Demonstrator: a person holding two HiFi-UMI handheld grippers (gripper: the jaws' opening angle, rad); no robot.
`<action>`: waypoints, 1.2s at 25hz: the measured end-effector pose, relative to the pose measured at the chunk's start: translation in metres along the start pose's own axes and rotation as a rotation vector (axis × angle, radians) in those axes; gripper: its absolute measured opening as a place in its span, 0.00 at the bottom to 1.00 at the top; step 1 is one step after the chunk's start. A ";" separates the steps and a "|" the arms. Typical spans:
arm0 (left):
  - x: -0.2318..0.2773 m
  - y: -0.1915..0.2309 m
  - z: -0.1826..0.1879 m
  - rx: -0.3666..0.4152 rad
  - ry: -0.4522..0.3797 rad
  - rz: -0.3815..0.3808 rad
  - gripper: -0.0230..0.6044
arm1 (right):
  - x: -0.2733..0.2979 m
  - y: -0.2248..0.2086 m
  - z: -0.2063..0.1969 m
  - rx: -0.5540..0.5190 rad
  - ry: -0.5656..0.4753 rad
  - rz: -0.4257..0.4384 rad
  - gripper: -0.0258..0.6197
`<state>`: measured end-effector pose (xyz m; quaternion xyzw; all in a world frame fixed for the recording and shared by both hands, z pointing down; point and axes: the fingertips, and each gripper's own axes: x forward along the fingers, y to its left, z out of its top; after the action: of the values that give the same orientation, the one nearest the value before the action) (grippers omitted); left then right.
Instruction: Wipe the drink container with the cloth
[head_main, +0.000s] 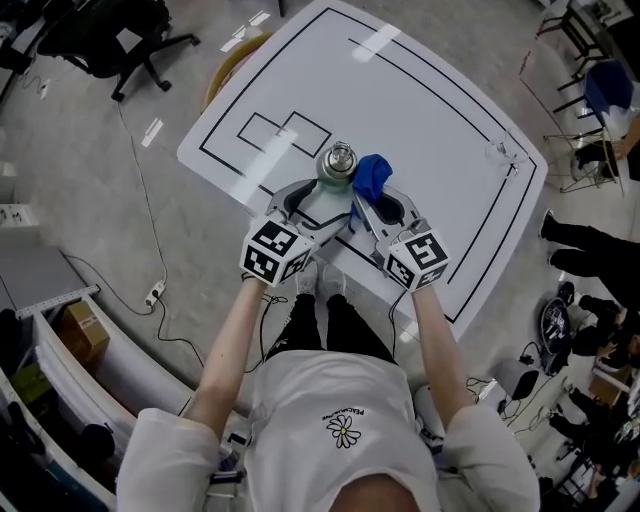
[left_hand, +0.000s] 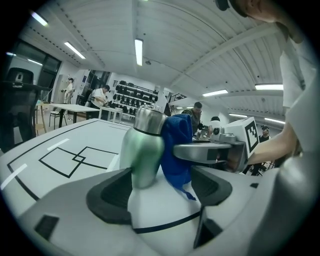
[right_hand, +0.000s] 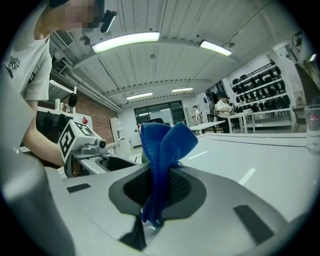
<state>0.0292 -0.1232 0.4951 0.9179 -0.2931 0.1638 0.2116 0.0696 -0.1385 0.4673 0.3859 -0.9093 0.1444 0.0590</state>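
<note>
One bottle (left_hand: 142, 150) stands between left claw's (left_hand: 160, 192) jaws, cloth (left_hand: 177, 150) touching.

I see a green drink container (head_main: 336, 168) with a silver top, and a blue cloth (head_main: 372, 177) at its 3 o'clock. The white surface (head_main: 440, 110) has black lines. The left gripper (left_hand: 162, 177) and right gripper (right_hand: 155, 186) are grey with black-and-white markers.
</note>
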 end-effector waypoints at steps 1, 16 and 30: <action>0.000 -0.001 -0.001 0.006 0.001 -0.002 0.61 | 0.000 0.001 0.000 0.001 0.000 0.000 0.11; 0.020 0.026 0.015 0.154 0.035 -0.026 0.65 | 0.001 0.000 0.000 -0.016 0.008 0.004 0.11; -0.014 0.000 -0.010 0.083 0.050 -0.008 0.65 | 0.007 0.035 -0.003 -0.043 0.035 0.047 0.11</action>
<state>0.0166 -0.1117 0.4982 0.9227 -0.2768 0.1980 0.1811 0.0390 -0.1191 0.4646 0.3606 -0.9197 0.1330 0.0800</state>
